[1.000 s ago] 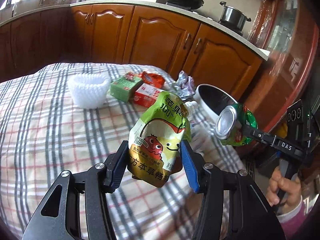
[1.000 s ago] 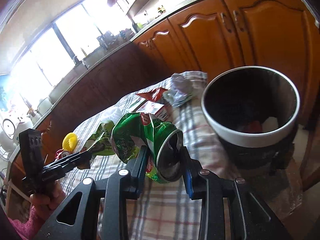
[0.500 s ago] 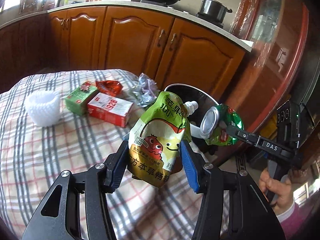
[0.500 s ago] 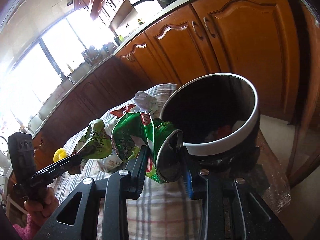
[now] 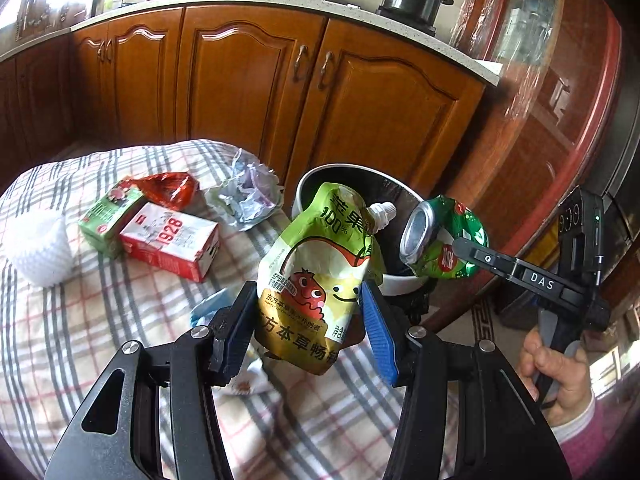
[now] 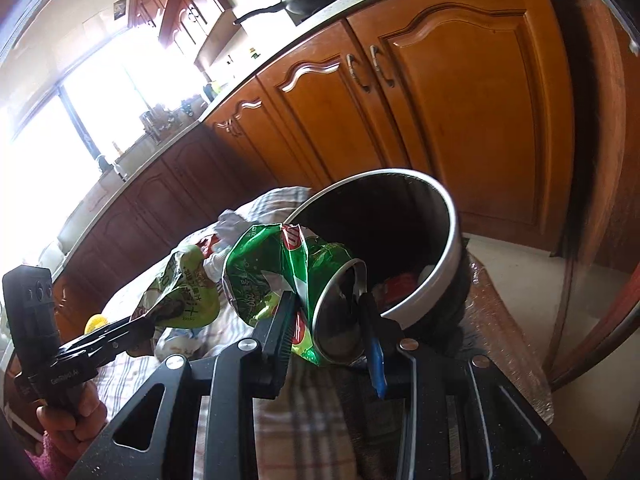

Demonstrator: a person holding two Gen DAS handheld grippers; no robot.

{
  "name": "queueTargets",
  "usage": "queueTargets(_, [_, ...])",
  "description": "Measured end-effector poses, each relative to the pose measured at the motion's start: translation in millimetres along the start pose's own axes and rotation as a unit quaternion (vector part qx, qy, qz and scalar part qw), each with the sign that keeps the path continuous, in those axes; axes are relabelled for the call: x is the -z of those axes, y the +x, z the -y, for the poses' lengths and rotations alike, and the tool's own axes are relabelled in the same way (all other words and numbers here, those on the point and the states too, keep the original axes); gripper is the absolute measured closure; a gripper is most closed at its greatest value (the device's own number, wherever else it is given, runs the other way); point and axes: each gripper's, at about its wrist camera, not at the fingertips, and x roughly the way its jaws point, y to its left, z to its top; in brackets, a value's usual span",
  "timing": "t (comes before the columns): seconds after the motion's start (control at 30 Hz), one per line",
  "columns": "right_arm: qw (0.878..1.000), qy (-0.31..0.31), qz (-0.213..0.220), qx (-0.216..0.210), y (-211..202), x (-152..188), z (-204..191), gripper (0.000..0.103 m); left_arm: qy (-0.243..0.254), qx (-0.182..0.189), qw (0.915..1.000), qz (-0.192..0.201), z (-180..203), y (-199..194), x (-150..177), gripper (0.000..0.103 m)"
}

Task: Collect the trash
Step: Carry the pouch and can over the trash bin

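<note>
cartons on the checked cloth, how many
2: a red carton marked 1928 and a green carton touching it behind, both left of the bin. Others may be hidden.

Green pouch (image 5: 316, 280), crushed can (image 6: 304, 280) — beside bin (image 6: 448, 216).

Juice pouch (image 5: 316, 280): yellow-green, gold lower band, white spout, red cartoon fruit, dark lettering.
Crushed can (image 5: 440, 240): green with red logo patches, bare silver end.
Trash bin (image 6: 444, 236): white rim, black inside; red and white scraps within.
Tablecloth (image 5: 80, 320): white plaid, grey bands, thin red lines.
At 10 o'clock from the pouch, carton (image 5: 170, 242): red and white, red "1928". Behind it a green carton (image 5: 108, 216) and a red glossy wrapper (image 5: 172, 188).
Foam net (image 5: 36, 248): white, honeycomb mesh.
Crumpled wrapper (image 5: 244, 196): silver-grey.
Left gripper (image 5: 308, 318): black frame, blue pads.
Cabinets (image 5: 240, 80): orange-brown wood.
Sleeve (image 5: 584, 432): pink.
</note>
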Motion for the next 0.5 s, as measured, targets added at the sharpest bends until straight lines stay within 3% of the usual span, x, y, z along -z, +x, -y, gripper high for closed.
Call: queueTargets(0.5, [0.998,-0.033,-0.006,0.054,15,-27,12,0.071,0.009,-0.002,0.9997,-0.025,17,41,-28,0.052])
